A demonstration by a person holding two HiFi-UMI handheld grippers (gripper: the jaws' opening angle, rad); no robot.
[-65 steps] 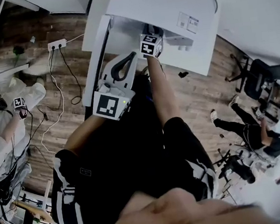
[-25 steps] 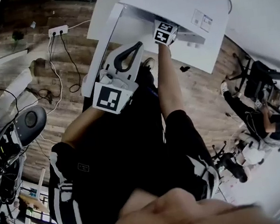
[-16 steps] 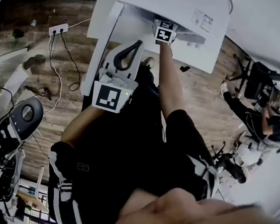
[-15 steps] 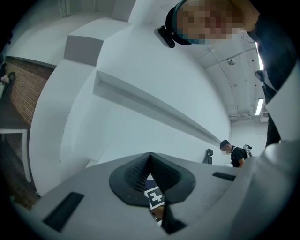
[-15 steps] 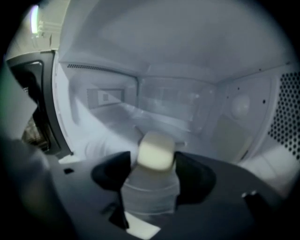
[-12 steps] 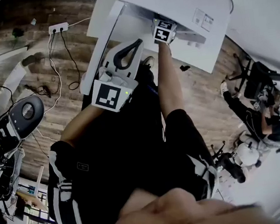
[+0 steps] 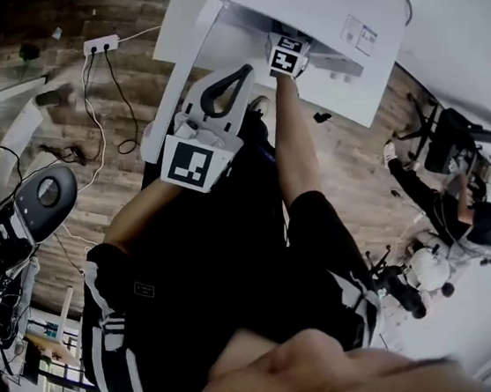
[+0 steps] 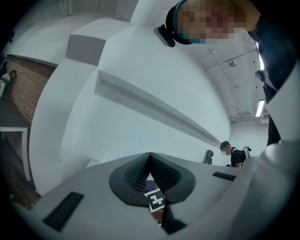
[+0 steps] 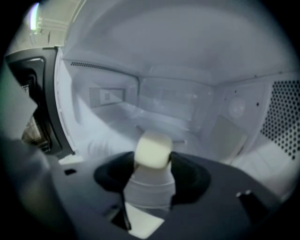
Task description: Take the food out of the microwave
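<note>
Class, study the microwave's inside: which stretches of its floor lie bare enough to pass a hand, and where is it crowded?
Bare: the floor left of the food, up to the left wall; right of it, toward the perforated wall; and behind it, to the back wall. Crowded: front centre, where the right gripper, its jaws just closing, holds the food.

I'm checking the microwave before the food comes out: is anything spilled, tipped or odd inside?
Nothing stands out. The inside of the microwave looks clean, with no spill or damage in sight. The pale food piece sits between the jaws of the right gripper, which have just been closing onto it.
</note>
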